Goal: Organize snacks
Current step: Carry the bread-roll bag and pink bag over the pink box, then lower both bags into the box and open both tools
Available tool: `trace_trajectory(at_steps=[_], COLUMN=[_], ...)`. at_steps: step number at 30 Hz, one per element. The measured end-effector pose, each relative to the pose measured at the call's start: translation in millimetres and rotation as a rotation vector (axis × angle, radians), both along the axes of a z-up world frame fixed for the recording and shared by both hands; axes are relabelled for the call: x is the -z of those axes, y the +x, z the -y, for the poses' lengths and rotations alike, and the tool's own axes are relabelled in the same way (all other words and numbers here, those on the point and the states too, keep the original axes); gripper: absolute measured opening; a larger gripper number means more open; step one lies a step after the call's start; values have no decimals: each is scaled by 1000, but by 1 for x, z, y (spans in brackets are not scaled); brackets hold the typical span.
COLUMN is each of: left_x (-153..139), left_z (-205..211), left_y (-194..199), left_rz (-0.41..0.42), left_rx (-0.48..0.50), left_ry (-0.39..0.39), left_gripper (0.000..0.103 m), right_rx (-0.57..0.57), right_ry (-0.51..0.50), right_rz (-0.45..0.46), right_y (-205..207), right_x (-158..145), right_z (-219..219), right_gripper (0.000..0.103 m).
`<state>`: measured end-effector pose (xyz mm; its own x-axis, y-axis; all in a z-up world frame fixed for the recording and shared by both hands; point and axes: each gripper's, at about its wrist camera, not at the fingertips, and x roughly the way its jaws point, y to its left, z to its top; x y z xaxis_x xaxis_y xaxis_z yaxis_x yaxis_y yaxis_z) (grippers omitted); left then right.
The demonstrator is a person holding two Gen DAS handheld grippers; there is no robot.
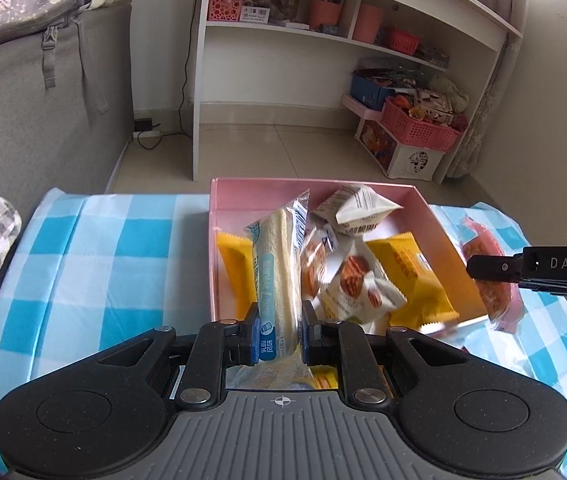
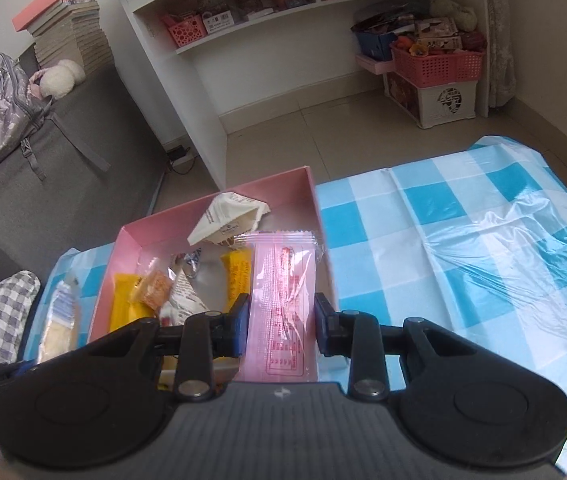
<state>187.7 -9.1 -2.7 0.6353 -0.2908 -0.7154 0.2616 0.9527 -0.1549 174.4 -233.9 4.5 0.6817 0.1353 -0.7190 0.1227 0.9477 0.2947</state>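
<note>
left wrist view puts the pink box [image 1: 435, 216] ahead of me on the blue checked cloth [image 1: 95, 248], and it already holds two yellow packets [image 1: 415, 276], a white packet printed with nuts [image 1: 359, 288] and a white triangular packet [image 1: 357, 208] at the far side. my left gripper [image 1: 281, 330] is clamped on a long bread roll in a clear and blue wrapper [image 1: 279, 264], which stands upright at the box's near left wall. from the right edge of this view my right gripper [image 1: 495, 268] reaches in, with a pink wrapped snack [image 1: 491, 280] hanging at its tip beside the box's right wall.

right wrist view shows that pink wrapped snack [image 2: 283, 300] between my right gripper's [image 2: 281, 330] fingers, over the box's [image 2: 219, 196] right wall. the left pad [image 2: 239, 320] touches it; the right pad [image 2: 323, 320] seems just off the wrapper's edge, so i cannot tell if the grip is firm. the bread roll [image 2: 59, 320] shows at the lower left, outside the box's left wall. beyond the table stands a white shelf unit [image 2: 187, 92], with red baskets [image 2: 439, 64] on the floor.
</note>
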Motion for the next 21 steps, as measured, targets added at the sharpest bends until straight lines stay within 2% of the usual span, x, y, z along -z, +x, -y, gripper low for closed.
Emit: trace_trajectory(at_steps=[3,8,14,21], left_x=[3,14,23,24], left_z=[9,18,26,28], left_y=[24,54,71,80], left_rz=[1,-14,-31,-37], left_rx=[12,17,21,16], left_ry=[12,24,43,29], left_gripper=[16,16,16,19], right_rx=[-30,-59,-77,-84], right_ry=[32,20,2,18], right_rz=[-4,-15,-32,-47], right_y=[17,38,53,57], right_x=[0,4,10,14], right_z=[-12,-31,-41,-43], right_gripper=[29,29,29,30])
